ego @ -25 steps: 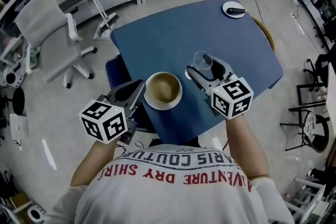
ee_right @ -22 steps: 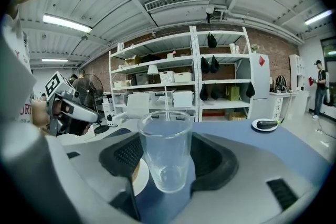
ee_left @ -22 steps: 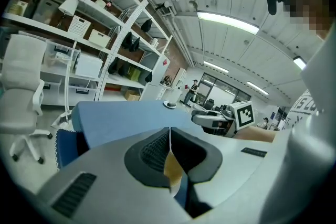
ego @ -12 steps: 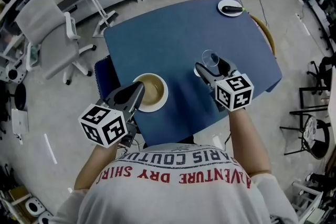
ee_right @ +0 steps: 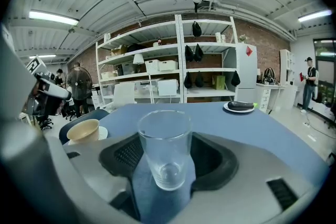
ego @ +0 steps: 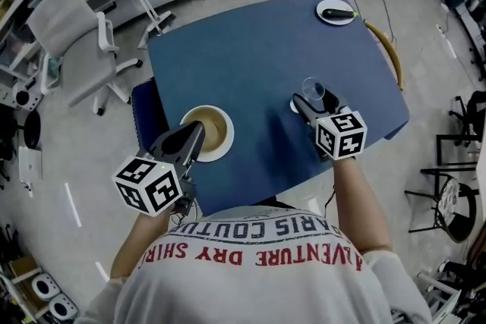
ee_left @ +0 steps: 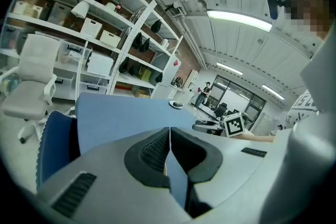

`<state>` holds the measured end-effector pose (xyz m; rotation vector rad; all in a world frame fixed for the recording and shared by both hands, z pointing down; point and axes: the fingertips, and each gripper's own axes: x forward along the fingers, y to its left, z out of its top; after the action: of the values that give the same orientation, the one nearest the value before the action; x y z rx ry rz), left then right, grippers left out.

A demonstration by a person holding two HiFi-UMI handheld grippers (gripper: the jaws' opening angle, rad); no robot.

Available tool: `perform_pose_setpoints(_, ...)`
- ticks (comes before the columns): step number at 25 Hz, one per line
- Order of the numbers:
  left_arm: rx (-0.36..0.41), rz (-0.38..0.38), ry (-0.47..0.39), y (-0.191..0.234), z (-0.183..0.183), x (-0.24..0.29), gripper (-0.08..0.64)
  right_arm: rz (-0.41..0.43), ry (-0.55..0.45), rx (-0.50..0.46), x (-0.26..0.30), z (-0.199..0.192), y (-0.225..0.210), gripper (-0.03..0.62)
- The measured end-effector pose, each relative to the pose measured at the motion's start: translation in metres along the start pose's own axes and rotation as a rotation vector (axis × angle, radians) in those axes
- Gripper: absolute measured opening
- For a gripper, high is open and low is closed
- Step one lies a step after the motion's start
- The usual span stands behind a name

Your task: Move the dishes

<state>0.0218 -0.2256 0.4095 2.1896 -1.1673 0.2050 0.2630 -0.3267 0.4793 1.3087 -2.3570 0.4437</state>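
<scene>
Looking down from the head view, the blue bench (ego: 250, 42) has two dishes on its near half. The tan bowl (ego: 209, 125) sits on a white saucer (ee_right: 101, 133) at about 8 o'clock on the bench, close to the left edge. The left hand-held gripper (ego: 194, 136) comes in from 7 o'clock with its tip right at the bowl's near rim. In the left gripper view its jaws are squeezed down to a thin slit with a sliver of tan showing in it, so it looks pinched shut on the bowl's rim. The bowl itself is below what that camera catches.

Over at 4 o'clock, the right hand-held gripper (ego: 307, 99) has a clear glass (ee_right: 164, 149) standing upright between its jaws. Both pads are up against the glass's sides, so that's a grip, with the jaws wide because the glass is wide. The glass is empty. I can't tell if its base is touching the bench or just off it.

Way off at the 1 o'clock corner there's a small white plate (ego: 336, 11) with something dark lying on it, well apart from everything else. A white office chair (ego: 72, 30) stands on the floor at 10 o'clock.
</scene>
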Motion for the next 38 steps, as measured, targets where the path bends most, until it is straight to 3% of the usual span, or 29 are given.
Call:
perform_pose_setpoints(14, -0.018, 0.027, 0.015, 0.001, -0.012, 0.002, 0.032, 0.031, -0.094, -0.02, -0.006, 0.008, 0.007, 0.295)
perform_pose_setpoints(19, 0.011, 0.015, 0.02, 0.0, -0.007, -0.003, 0.032, -0.026, -0.146, -0.006, -0.022, 0.021, 0.001, 0.31)
perform_pose_setpoints(23, 0.029, 0.008, 0.01, 0.003, 0.001, -0.017, 0.032, -0.074, -0.225, -0.047, -0.047, 0.052, 0.013, 0.309)
perform_pose_setpoints(25, 0.034, 0.005, 0.005, 0.007, 0.005, -0.023, 0.032, -0.036, -0.25, -0.077, -0.055, 0.068, 0.036, 0.273)
perform_pose_setpoints(29, 0.038, -0.014, -0.001, 0.016, 0.011, -0.033, 0.032, 0.057, -0.28, -0.095, -0.062, 0.085, 0.087, 0.095)
perform_pose_setpoints(35, 0.049, -0.07, 0.008, 0.023, 0.008, -0.038, 0.032, 0.202, -0.301, -0.036, -0.062, 0.076, 0.15, 0.035)
perform_pose_setpoints(38, 0.059, -0.102, 0.02, 0.028, 0.003, -0.042, 0.032, 0.223, -0.264, -0.023, -0.057, 0.062, 0.175, 0.031)
